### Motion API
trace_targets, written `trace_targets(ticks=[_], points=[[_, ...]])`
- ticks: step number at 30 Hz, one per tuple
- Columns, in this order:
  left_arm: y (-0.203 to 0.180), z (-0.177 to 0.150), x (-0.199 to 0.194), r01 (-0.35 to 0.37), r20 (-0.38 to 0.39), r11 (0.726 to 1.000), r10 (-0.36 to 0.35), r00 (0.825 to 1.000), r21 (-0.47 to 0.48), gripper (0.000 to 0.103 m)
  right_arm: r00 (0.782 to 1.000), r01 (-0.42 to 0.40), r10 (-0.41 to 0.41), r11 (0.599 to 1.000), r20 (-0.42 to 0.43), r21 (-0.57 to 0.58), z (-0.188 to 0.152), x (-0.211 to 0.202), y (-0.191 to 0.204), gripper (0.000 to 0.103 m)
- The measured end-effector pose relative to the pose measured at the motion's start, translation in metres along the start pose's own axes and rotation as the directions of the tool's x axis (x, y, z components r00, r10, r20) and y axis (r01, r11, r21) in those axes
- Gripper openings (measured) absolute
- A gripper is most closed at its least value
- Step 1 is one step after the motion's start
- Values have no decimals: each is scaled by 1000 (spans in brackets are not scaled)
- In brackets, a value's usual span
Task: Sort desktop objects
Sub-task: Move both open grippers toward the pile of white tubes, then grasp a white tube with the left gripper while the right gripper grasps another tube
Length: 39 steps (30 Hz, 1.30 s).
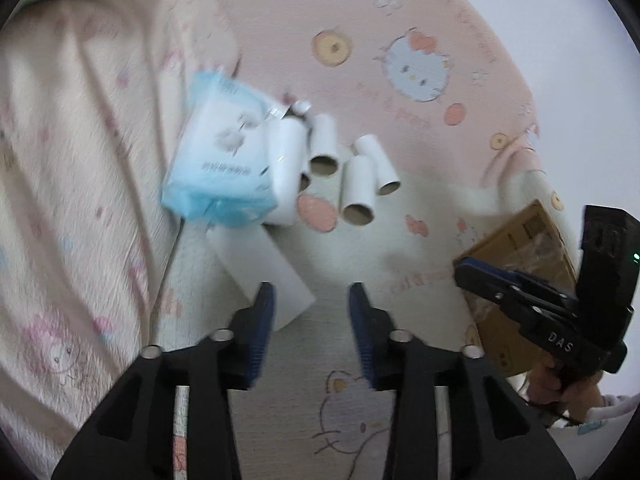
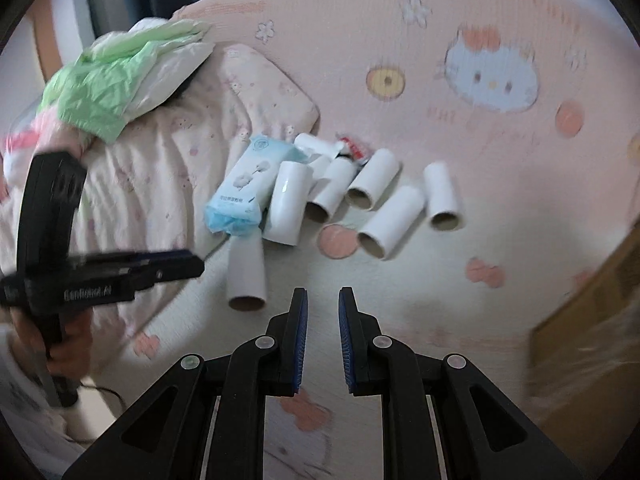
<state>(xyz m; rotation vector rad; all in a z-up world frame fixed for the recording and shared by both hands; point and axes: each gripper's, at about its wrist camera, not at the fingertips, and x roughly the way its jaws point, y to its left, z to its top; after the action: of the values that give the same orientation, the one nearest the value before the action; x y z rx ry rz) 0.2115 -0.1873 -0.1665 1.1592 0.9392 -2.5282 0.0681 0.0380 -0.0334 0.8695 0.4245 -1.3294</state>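
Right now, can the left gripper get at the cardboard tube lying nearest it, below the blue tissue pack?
Probably yes. The left gripper is open and empty, and the nearest tube lies alone on the mat just ahead, clear of the tissue pack.

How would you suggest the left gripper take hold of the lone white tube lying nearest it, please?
Grip the nearest tube across its middle, coming from above with the left gripper: it lies flat and apart from the others, so its round sides are free for the pads.

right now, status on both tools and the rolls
Left tool open, empty. Right tool shut, empty. Paper rolls lying loose beside tissue pack, untouched. Nothing in the way.
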Motion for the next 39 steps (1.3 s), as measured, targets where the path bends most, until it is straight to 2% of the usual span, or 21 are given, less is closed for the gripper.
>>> trace_targets(ticks=[3,7,11,13,15,17,18,20,22,28,30,34,39], points=[[18,6,17,36,-82,994,-44,996,-101,56,995,-83,84,996,-58,27,6,27,1,12],[40,15,29,33,-67,966,-51,996,-257,60,988,-128,127,992,-84,-12,11,51,10,12],[55,19,42,5,-73,931,-34,997,-365,60,975,-202,205,979,-89,42,13,68,4,14],[61,19,51,-1,-80,908,-36,996,-419,60,976,-196,201,979,-89,55,11,76,0,21],[68,18,62,-25,-98,878,-25,995,-478,60,974,-203,209,976,-90,79,8,84,-6,35],[72,16,69,-45,-114,855,-16,993,-517,55,969,-219,229,969,-91,113,4,89,-11,40],[74,15,72,-18,-103,840,-46,994,-543,48,967,-222,235,967,-99,127,2,92,-13,41],[74,14,72,-16,-103,818,-53,993,-576,48,961,-226,245,962,-124,151,-2,99,-17,41],[69,14,71,-28,-118,825,-48,992,-565,48,957,-235,258,957,-133,170,-5,101,-18,41],[43,-4,76,-8,-180,858,-98,979,-514,48,948,-272,297,943,-117,191,-13,95,-23,41],[30,-7,81,4,-196,877,-112,974,-480,48,947,-276,300,942,-110,194,-16,92,-24,41],[9,-3,92,19,-217,910,-119,969,-414,48,962,-232,249,961,-108,148,-24,84,-24,41],[-14,7,107,95,-250,935,-188,950,-343,48,972,-209,222,967,-82,143,-35,68,-40,41]])
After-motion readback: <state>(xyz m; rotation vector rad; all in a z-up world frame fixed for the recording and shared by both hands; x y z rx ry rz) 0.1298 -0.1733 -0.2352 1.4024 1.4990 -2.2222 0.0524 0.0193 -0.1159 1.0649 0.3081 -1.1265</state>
